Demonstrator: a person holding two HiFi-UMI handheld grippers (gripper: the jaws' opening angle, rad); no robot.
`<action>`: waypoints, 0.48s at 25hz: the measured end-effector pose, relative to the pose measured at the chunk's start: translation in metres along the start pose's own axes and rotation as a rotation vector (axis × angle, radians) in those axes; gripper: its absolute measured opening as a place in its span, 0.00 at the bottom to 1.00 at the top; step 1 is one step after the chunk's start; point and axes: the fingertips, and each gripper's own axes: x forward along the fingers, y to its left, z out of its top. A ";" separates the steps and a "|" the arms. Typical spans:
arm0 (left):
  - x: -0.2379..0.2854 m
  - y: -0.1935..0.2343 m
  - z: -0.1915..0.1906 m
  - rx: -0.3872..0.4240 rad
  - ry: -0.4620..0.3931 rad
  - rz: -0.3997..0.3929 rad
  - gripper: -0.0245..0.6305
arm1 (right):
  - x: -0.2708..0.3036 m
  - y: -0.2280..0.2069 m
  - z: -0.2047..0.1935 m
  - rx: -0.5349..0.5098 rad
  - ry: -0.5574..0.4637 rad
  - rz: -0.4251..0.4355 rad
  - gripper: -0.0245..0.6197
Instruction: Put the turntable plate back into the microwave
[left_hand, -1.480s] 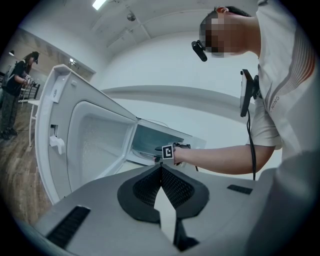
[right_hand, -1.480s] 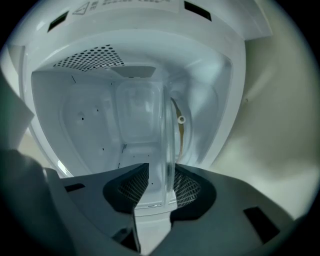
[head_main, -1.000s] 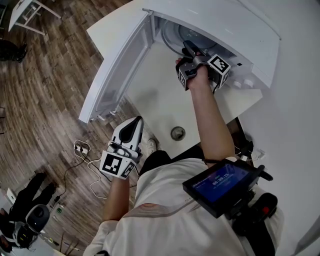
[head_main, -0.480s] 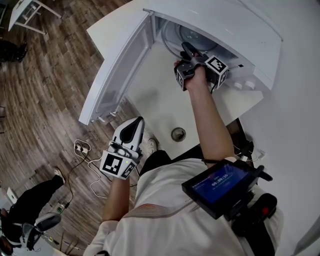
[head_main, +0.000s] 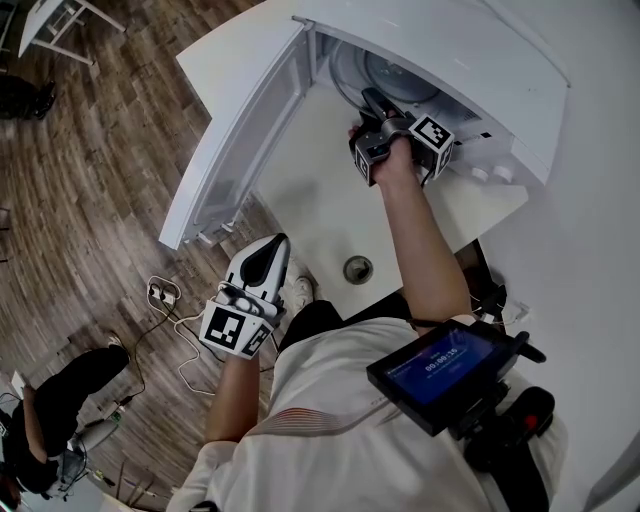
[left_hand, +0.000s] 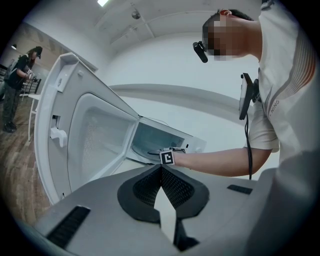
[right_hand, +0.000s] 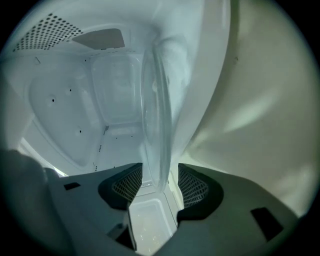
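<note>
The clear glass turntable plate is inside the open white microwave. In the right gripper view the plate shows edge-on, its rim between the jaws. My right gripper reaches into the microwave's mouth. Its jaws have just been opening, and a gap now shows on each side of the rim, so the right gripper is open. My left gripper hangs low beside the table, away from the microwave. The left gripper is shut with nothing in it.
The microwave door swings wide open to the left over the white table. A round metal grommet sits near the table's front edge. Cables and a socket strip lie on the wood floor. A bystander is at lower left.
My right gripper has shifted slightly at the microwave's mouth. The left gripper has kept still. The bystander at lower left has moved.
</note>
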 end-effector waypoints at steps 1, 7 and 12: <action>0.000 0.000 0.000 -0.001 0.000 0.000 0.05 | -0.001 0.000 -0.004 -0.009 0.014 0.007 0.35; -0.002 -0.001 0.000 -0.001 -0.010 -0.010 0.05 | -0.025 -0.007 -0.036 -0.080 0.128 0.025 0.35; -0.014 -0.007 0.009 0.015 -0.027 -0.029 0.05 | -0.064 0.000 -0.066 -0.197 0.180 0.061 0.26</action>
